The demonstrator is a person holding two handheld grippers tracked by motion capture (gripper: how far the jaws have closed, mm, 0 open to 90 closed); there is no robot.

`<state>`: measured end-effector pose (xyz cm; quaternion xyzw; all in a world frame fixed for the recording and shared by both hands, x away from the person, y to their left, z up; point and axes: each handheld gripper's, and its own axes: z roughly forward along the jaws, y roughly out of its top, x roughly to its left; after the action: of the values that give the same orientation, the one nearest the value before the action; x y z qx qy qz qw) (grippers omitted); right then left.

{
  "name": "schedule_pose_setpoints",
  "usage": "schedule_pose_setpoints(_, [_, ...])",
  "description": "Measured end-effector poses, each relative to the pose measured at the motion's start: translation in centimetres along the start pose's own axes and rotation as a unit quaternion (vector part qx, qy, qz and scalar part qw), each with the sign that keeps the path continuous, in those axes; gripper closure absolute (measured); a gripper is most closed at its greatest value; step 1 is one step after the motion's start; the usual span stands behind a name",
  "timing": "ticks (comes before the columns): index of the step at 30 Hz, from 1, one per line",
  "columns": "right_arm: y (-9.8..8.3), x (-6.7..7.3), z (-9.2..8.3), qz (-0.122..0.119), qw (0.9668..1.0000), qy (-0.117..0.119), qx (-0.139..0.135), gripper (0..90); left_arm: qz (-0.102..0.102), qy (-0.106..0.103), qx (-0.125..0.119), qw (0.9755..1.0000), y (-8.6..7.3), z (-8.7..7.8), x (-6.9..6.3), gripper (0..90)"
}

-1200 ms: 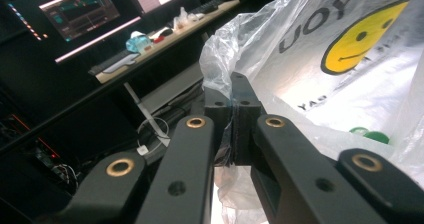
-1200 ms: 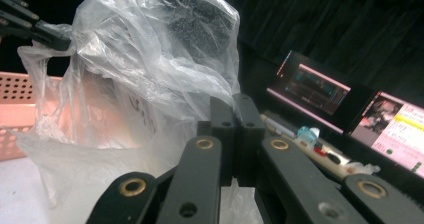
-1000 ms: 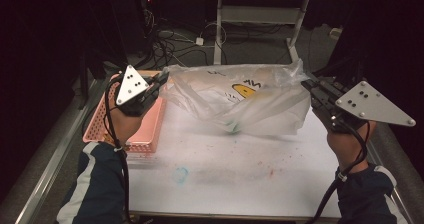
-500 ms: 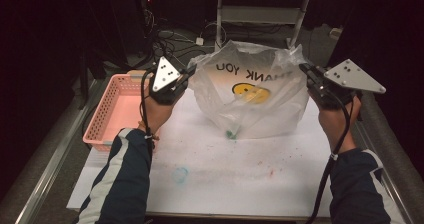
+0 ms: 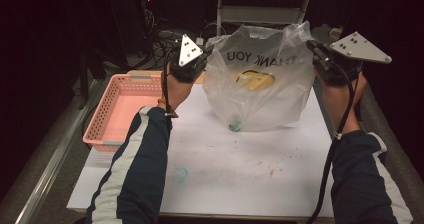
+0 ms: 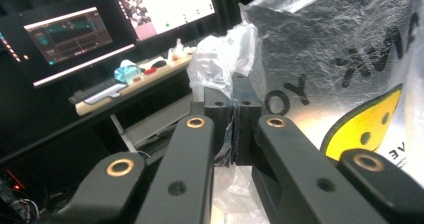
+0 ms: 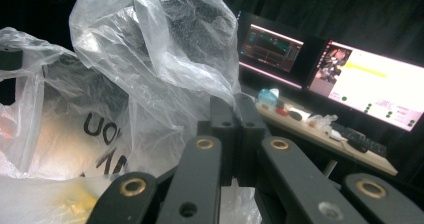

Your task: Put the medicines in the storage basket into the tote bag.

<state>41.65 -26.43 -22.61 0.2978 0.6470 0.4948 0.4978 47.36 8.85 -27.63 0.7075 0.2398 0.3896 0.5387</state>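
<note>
A clear plastic bag [image 5: 260,84] printed with "THANK YOU" and a yellow smiley hangs upright over the far part of the white table [image 5: 240,174], its bottom resting on it. My left gripper [image 5: 204,51] is shut on the bag's left handle; in the left gripper view the jaws [image 6: 232,104] pinch bunched plastic [image 6: 220,59]. At the bag's right top corner my right gripper [image 5: 311,46] is shut on the other handle, and the right gripper view shows its jaws [image 7: 235,119] closed on crumpled film [image 7: 165,44]. A small green item [image 5: 234,124] lies inside the bag's bottom.
A pink basket [image 5: 125,109] stands at the table's left edge. A small bluish mark [image 5: 181,174] and reddish specks [image 5: 270,171] lie on the near table surface. Beyond the table stand a bench with cables [image 5: 165,34], monitors [image 7: 360,84] and a desk with small things.
Both hands rose and moved away from me, pulling the bag from lying slumped to standing upright. The left hand moved right, off the pink basket.
</note>
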Motion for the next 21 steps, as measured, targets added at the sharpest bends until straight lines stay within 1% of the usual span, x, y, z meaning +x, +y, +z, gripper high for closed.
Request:
schedule_pose_setpoints(3, [1.2,-0.3,-0.1,-0.001,1.0,-0.004,-0.008,90.0,0.006,0.005,-0.006,0.9999,1.2,-0.1,0.4,86.6])
schedule_pose_setpoints(6, [1.8,-0.5,0.1,0.001,0.9999,-0.008,-0.01,90.0,-0.006,0.009,-0.013,0.9999,2.0,0.1,0.6,86.6])
schedule_pose_setpoints(8, [1.8,-0.5,0.5,0.005,0.9998,-0.014,-0.009,90.0,-0.007,0.015,-0.014,0.9998,2.3,0.4,0.4,86.5])
schedule_pose_setpoints(11, [1.4,-0.5,1.2,0.006,0.9998,-0.018,-0.001,90.0,-0.002,0.015,-0.007,0.9999,2.4,1.0,0.1,86.3])
schedule_pose_setpoints(13, [1.0,-0.6,1.6,0.008,0.9998,-0.018,0.009,90.0,-0.001,0.015,-0.003,0.9999,2.2,1.3,-0.1,83.6])
schedule_pose_setpoints(15, [0.4,-0.7,2.0,0.013,0.9996,-0.019,0.015,90.0,-0.003,0.011,0.008,0.9999,1.9,1.7,-0.2,80.8])
schedule_pose_setpoints(17, [-0.3,-0.8,2.4,0.015,0.9993,-0.018,0.027,90.0,-0.008,0.006,0.014,0.9998,1.6,2.1,-0.1,80.6])
schedule_pose_setpoints(19, [-1.1,-0.9,2.9,0.016,0.9989,-0.018,0.041,90.0,-0.015,0.004,0.02,0.9997,1.2,2.4,-0.1,74.9])
schedule_pose_setpoints(21, [-2.0,-1.1,3.3,0.02,0.9981,-0.015,0.056,90.0,-0.022,0.0,0.027,0.9994,1.0,2.6,-0.1,64.0])
